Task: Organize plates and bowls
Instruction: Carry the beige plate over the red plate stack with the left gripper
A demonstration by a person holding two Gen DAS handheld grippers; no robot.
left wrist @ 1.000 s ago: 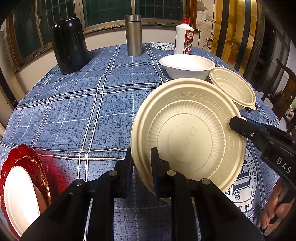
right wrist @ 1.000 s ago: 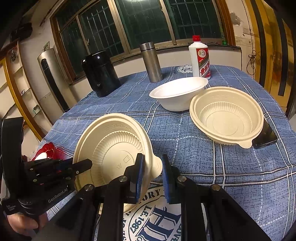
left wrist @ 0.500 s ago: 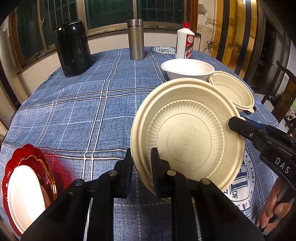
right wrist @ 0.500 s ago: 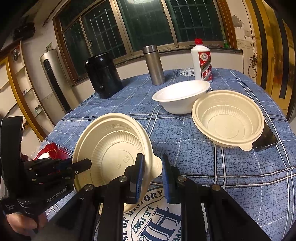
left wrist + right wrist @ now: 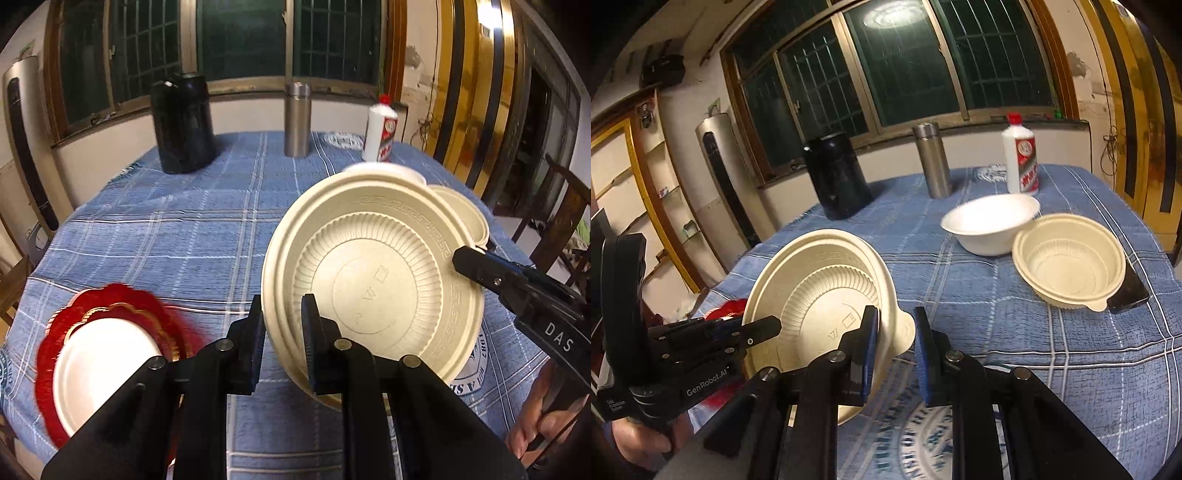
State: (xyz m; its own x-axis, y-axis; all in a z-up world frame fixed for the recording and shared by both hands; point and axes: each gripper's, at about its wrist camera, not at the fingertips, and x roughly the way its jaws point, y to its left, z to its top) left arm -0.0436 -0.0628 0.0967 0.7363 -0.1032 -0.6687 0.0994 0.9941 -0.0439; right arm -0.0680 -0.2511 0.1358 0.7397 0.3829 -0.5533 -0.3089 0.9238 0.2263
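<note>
The left gripper (image 5: 282, 332) and right gripper (image 5: 895, 345) angle downward, fingers nearly closed, each gripped from below by a hand.

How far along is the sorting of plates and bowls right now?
Done: a white plate already lies on the red plate. In hand: the left tongs and right tongs both grip the rim of a beige ribbed bowl, tilted and clear of the tablecloth. Left: the white bowl and a second beige bowl sit side by side, unstacked.
</note>
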